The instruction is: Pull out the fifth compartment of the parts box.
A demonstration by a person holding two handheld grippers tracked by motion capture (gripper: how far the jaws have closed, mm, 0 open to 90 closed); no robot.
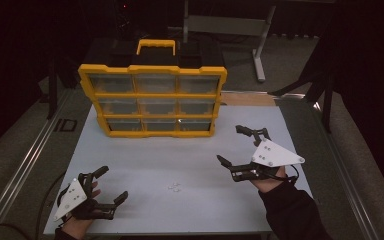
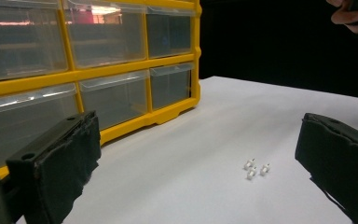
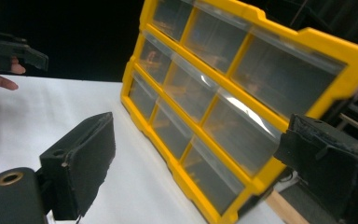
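A dark room surrounds a pale grey table [image 1: 145, 165], with dim carpet and metal frame legs showing beyond its far edge.

Three small white parts [image 1: 174, 187] lie in a tight cluster on the bare tabletop, toward the near edge and roughly midway between the two grippers, touching neither. In the left gripper view the same cluster [image 2: 256, 169] sits on the table ahead of the jaws, closer to the right-hand jaw than to the other; the parts are too small to tell what they are.

The left gripper [image 1: 111, 186] is held low at the near left corner of the table, its jaws spread wide with nothing between them, pointing toward the middle of the table. The right gripper [image 1: 237, 145] is held at the near right, farther up the table than the left one, its jaws also spread wide and empty, its grey three-cornered plate facing up. Both stand well apart from the cluster, and a hand grips each from the bottom of the high view.

Farther back, a yellow drawer cabinet [image 1: 153, 100] stands upright at the far side of the table, with three rows of three clear drawers facing the person and a yellow handle on its top. The right gripper view looks across its drawer fronts [image 3: 223, 107] at a slant.
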